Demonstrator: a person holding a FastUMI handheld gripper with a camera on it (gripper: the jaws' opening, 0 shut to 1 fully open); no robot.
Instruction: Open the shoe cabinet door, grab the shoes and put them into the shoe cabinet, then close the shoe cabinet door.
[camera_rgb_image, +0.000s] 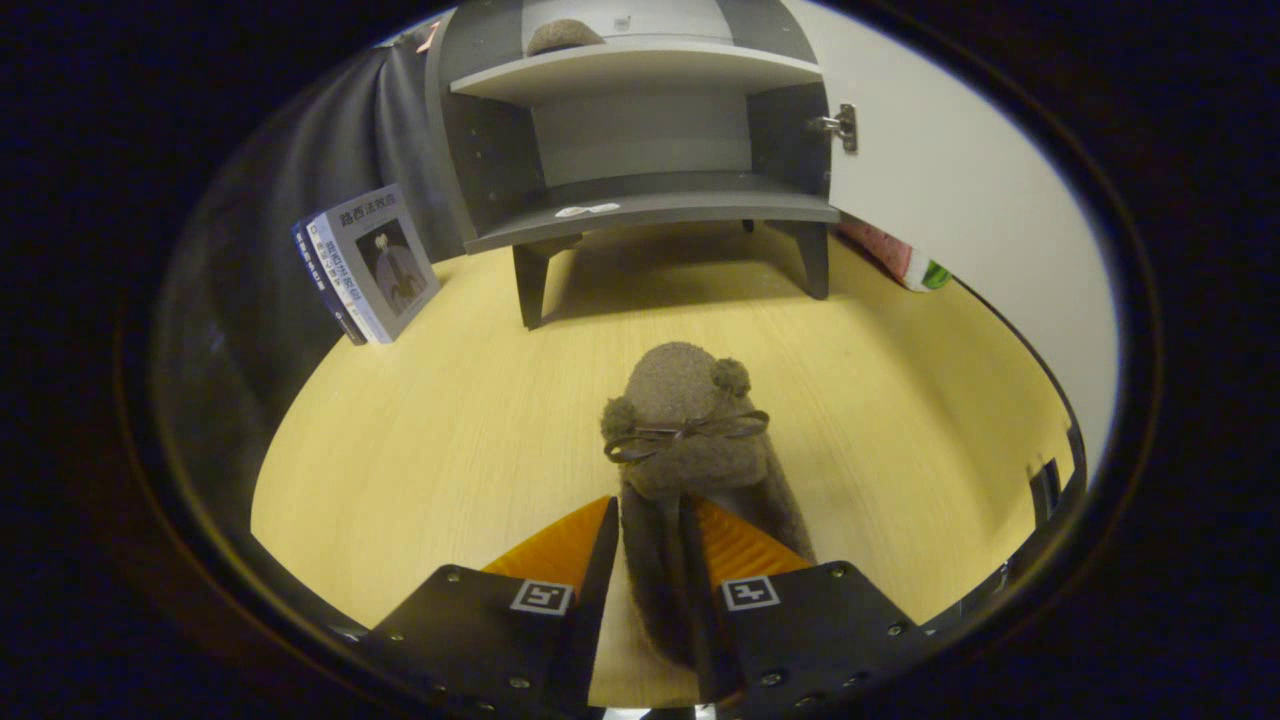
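Between the tongs (655, 560), pressed from both sides, is a fuzzy brown slipper with a bow (685, 430), low over the yellow wooden desk (420, 450). Beyond, the grey shoe cabinet (640, 130) has its white door (960, 190) open and another slipper (565, 35) on the upper shelf; placing and closing remain.

The gripper (655, 545) has ribbed orange fingers (560, 545) on black screw-studded plates, each bearing a square black-and-white marker.
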